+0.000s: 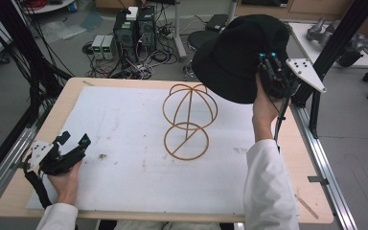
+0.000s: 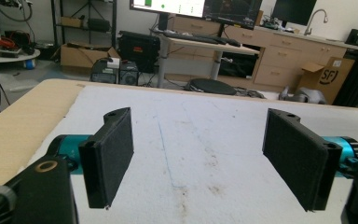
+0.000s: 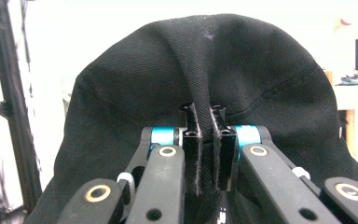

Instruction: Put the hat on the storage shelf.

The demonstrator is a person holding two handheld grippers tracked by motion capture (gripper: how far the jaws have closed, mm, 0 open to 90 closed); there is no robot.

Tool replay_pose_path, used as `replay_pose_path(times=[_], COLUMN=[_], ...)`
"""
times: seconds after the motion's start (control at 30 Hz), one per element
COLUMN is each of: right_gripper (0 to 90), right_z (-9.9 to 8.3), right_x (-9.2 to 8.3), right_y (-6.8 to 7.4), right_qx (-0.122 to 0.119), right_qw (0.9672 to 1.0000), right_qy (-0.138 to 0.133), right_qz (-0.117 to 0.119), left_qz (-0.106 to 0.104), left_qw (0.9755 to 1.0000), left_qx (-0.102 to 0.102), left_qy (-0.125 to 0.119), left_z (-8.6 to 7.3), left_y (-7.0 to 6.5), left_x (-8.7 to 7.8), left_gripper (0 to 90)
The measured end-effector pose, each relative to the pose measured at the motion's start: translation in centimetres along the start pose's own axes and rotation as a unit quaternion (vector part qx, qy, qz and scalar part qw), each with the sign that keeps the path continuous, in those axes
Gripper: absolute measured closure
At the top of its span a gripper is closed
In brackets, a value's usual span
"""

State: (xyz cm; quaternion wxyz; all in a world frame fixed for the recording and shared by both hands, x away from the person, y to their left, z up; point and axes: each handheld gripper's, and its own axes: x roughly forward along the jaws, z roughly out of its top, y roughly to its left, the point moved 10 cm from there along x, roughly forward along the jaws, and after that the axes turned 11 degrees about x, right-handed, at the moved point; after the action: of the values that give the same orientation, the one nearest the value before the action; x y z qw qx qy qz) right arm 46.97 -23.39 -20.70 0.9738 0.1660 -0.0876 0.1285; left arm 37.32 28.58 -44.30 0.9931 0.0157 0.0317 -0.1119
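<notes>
One black hat and one wire stand are before me, the stand on the white mat near its middle. My right gripper holds the hat aloft at the far right, jaws pinching a fold of cloth, probably the brim; its own view shows that fold. My left gripper rests at the near left, jaws spread wide over bare mat.
</notes>
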Motion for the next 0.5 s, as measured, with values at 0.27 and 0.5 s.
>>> replay_pose_path(times=[0.27, 0.5], right_gripper=[85.9, 86.0], right_z=[1.3, 2.3], right_x=[-0.6, -1.6], right_y=[2.5, 4.2], right_qx=[0.000, 0.019], right_qw=[0.9994, 0.9974], right_qy=[-0.010, -0.024], right_qz=[0.032, 0.065], left_qz=[0.001, 0.002], left_qw=[1.0000, 1.0000], left_qx=[-0.001, -0.003], left_qy=[-0.001, 0.000], left_z=[0.0, 0.0], left_y=[0.0, 0.2], left_x=[0.0, 0.0], left_gripper=[24.8, 24.8])
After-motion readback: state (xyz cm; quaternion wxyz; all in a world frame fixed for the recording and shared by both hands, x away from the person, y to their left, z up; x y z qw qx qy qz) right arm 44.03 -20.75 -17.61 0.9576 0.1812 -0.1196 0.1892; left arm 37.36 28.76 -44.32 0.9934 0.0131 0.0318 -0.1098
